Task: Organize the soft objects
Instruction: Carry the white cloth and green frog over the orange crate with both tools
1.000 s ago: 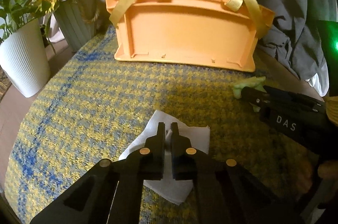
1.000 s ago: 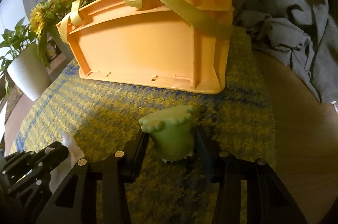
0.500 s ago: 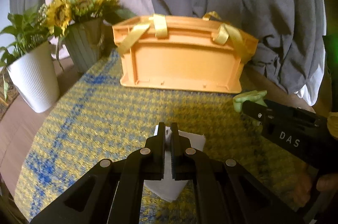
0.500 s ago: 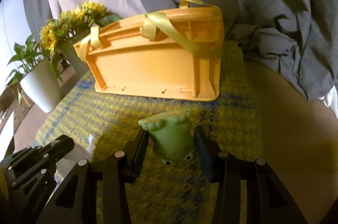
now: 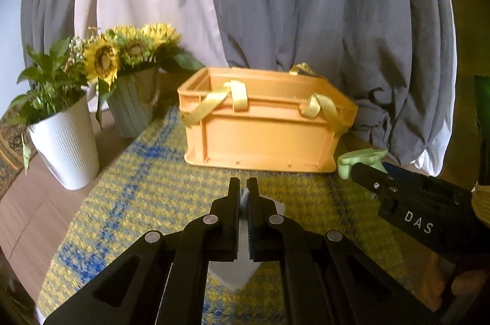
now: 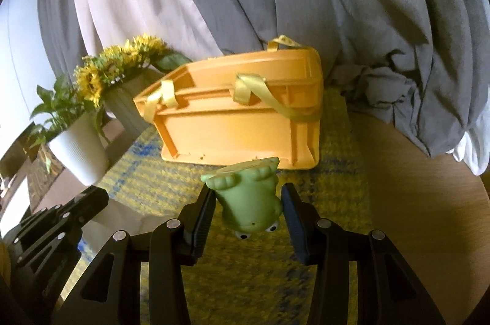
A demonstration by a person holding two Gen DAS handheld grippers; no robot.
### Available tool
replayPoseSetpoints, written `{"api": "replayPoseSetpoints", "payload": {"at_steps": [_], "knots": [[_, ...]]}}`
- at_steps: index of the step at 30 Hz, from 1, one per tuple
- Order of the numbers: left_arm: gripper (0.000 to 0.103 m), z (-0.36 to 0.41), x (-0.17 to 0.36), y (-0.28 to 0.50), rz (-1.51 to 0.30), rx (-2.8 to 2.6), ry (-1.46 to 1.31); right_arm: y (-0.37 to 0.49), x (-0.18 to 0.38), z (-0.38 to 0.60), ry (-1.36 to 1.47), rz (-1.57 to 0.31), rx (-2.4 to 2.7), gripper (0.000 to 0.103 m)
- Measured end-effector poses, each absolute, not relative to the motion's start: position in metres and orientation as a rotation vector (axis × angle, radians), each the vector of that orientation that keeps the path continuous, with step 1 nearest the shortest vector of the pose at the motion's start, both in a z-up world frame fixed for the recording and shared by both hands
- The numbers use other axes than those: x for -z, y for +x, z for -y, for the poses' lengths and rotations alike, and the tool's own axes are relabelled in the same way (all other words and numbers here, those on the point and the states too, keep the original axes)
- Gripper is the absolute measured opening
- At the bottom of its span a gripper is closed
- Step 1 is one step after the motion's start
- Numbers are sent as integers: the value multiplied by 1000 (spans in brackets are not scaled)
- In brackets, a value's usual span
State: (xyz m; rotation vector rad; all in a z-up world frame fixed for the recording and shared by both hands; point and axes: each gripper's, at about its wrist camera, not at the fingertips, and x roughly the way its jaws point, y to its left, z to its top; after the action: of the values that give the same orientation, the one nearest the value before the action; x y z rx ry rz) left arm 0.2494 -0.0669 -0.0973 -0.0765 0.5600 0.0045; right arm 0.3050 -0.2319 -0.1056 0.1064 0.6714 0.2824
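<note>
The only lettering I can read is "DAS", in white capitals on the black body of the right gripper (image 5: 364,171), off to the right of the orange crate (image 5: 263,122). The crate itself carries no readable marking.

wrist views, both facing orange crate (image 5: 266,126)

Both grippers are matte black plastic. The left gripper (image 5: 243,187) shows round silver rivets and ribbed finger pads. The right gripper (image 5: 361,171) carries white "DAS" lettering and small screws.
</note>
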Motion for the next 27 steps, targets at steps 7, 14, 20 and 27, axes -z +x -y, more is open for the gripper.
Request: {"api": "replayPoseSetpoints", "payload": {"at_steps": [7,14,20,27], "knots": [[6,55,75,242,-506,27,-90,291,82,225,126,-621,-261,46],[6,41,51,239,-451,66,-90,280,59,214,143,-567,-229,46],[6,29,34,241,-403,107,-75,272,43,202,154,-519,-203,46],[6,16,15,246,-342,141,-53,269,29,189,163,-468,-179,46]]}}
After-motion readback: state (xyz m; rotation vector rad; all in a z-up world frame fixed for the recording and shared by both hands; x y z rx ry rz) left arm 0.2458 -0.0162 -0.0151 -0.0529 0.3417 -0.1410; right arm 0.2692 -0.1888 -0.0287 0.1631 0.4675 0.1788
